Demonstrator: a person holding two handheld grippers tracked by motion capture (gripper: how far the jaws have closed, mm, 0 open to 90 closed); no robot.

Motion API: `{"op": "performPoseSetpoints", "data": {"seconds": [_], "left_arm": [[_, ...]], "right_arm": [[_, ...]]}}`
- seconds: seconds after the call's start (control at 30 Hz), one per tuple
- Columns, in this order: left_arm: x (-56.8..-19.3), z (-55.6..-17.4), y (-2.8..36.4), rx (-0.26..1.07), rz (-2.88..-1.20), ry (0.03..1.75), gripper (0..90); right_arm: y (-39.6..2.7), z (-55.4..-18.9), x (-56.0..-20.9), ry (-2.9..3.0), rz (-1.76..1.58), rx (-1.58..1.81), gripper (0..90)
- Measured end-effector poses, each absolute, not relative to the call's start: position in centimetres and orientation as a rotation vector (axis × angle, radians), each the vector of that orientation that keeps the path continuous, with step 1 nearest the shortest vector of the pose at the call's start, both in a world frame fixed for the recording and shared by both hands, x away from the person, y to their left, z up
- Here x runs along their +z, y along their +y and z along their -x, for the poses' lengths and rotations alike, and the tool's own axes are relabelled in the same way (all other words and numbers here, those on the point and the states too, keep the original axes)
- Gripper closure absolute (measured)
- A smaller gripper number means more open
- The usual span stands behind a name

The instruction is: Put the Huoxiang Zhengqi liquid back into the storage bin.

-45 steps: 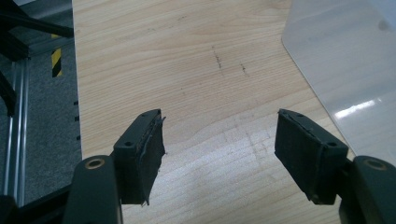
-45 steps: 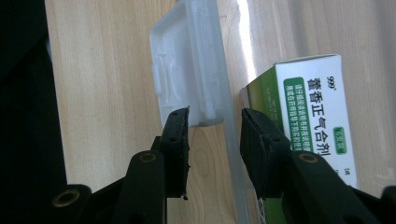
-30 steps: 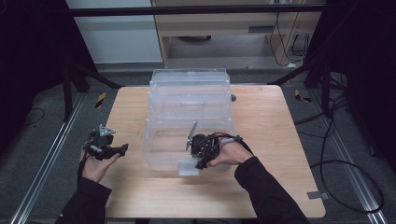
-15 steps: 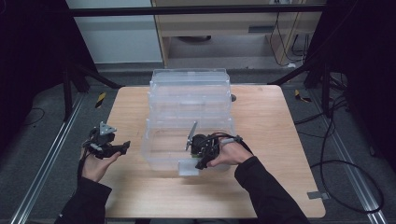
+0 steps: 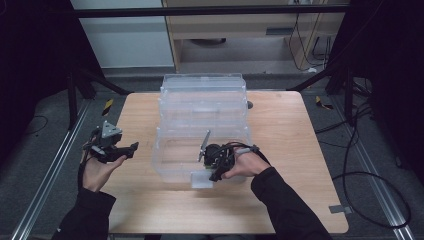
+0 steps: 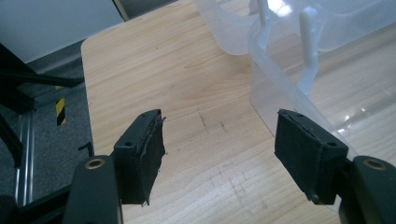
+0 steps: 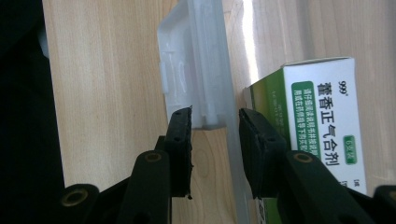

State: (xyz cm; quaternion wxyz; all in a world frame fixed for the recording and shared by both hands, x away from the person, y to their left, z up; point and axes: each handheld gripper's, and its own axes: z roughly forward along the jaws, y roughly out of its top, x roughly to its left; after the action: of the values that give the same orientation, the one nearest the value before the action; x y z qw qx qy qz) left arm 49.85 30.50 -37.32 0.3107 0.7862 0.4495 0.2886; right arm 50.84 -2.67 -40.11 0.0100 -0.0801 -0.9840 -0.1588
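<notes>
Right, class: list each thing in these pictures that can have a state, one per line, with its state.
Clear plastic storage box: lid swung open, on the table.
Front latch: between the right gripper's jaws, along with the box wall.
Medicine carton: closed, inside the box by the front wall.
Right gripper: jaws narrowed around latch and wall; whether the pads press is unclear.
Left gripper: jaws wide open, nothing between them, beside the box.
</notes>
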Motion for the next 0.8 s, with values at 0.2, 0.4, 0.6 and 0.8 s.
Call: {"op": "performPoseSetpoints", "data": {"seconds": [0.2,0.4,0.6,0.8], "left_arm": [[-36.3,-50.3,29.9,0.764,-2.092,1.143,32.0],[-34.9,-50.8,29.2,0.772,-2.106,1.095,32.1],[-33.5,-51.2,28.4,0.782,-2.127,1.039,32.2],[-32.9,-51.7,27.9,0.761,-2.158,0.984,32.4]], "right_arm": [[-2.7,-50.7,-40.1,-3.074,0.257,-0.503,65.7],[-2.8,-50.7,-40.1,-3.08,0.249,-0.507,65.7],[-2.8,-50.6,-40.1,-3.083,0.255,-0.509,65.7],[-2.8,-50.6,-40.1,-3.085,0.249,-0.513,65.7]]}}
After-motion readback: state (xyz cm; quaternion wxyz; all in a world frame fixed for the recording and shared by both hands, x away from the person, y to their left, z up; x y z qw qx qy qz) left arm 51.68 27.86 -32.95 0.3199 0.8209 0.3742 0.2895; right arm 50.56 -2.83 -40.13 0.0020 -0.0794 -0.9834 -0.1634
